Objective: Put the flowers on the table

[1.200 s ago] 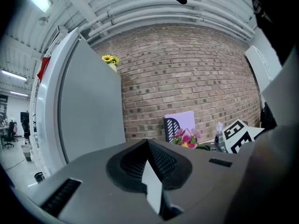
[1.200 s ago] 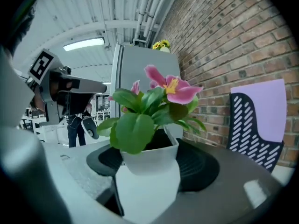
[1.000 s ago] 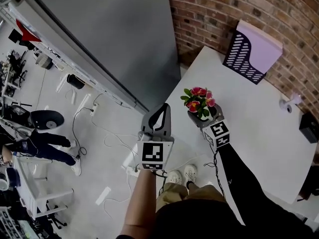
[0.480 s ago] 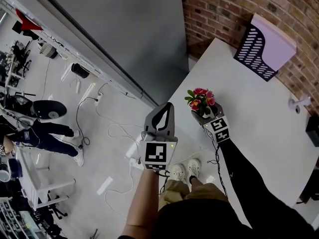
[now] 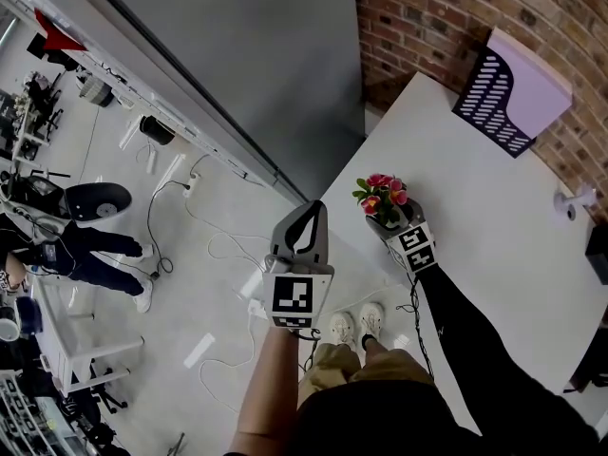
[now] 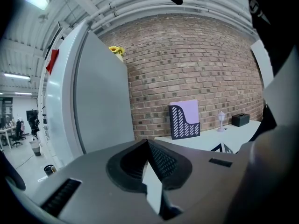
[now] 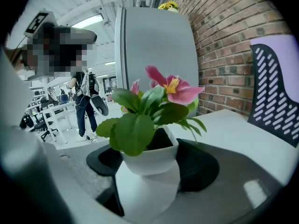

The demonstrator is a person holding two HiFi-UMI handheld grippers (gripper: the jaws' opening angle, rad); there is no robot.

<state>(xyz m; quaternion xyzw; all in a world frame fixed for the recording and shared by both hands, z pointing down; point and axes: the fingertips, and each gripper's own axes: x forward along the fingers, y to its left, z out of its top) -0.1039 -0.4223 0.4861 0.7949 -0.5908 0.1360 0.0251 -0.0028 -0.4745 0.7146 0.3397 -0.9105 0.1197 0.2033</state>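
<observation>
A white pot of pink flowers with green leaves sits between the jaws of my right gripper, which is shut on the pot's sides. In the head view the flowers and right gripper hang over the near left corner of the white table. Whether the pot's base touches the top is hidden. My left gripper is held off the table's left edge over the floor. Its jaws meet at the tip with nothing between them.
On the table's far side stand a purple and black file holder, a small lamp and a black box, all against a brick wall. A tall grey cabinet stands left of the table. Cables and a person are on the floor.
My right gripper has come down toward the table top with the pot still in it. The left gripper has drifted a little and stays shut.
</observation>
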